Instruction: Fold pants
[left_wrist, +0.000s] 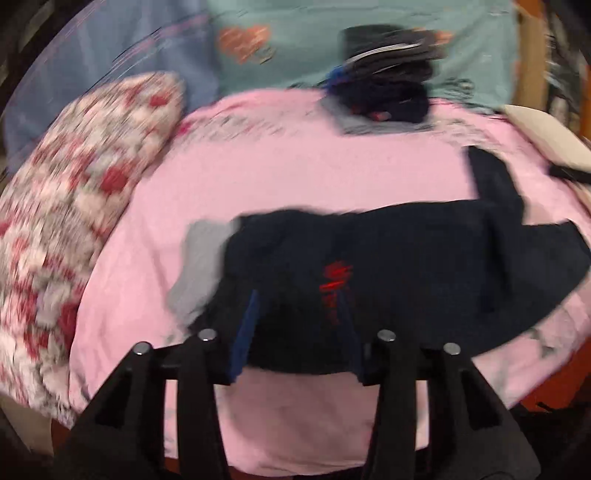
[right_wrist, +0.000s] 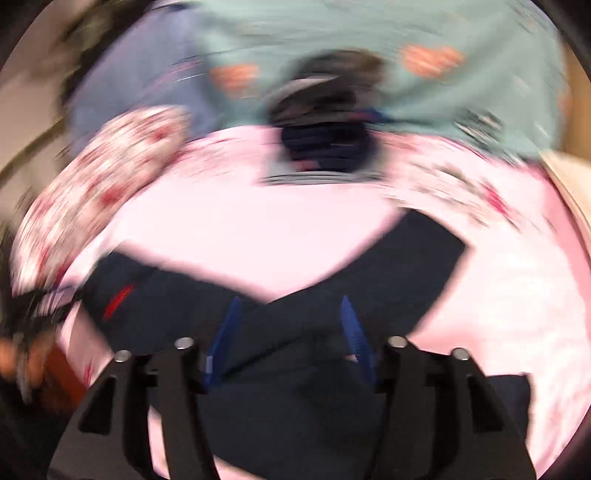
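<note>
While both views are smearing with motion blur, the left gripper (left_wrist: 299, 314) is showing its two blue fingers (left_wrist: 243, 332) spread wide apart, with the near edge of the dark navy pants (left_wrist: 369, 266) sitting between them; whether the fingers are actually touching the cloth I cannot tell. Likewise the right gripper (right_wrist: 291, 314) is standing wide open over the same pants (right_wrist: 295, 369), its fingers (right_wrist: 352, 325) closing on nothing. Spreading across the pink sheet (left_wrist: 295, 166), the pants are lying mostly flat, a red logo (left_wrist: 334, 280) facing up, a grey lining patch (left_wrist: 203, 258) showing at the left end and one leg angling away to the right. Beside them, at left, a red-and-white floral pillow (left_wrist: 74, 203) is resting. Farther back, a stack of dark folded clothes (left_wrist: 384, 74) is sitting where the pink sheet meets a teal sheet (left_wrist: 295, 29).
</note>
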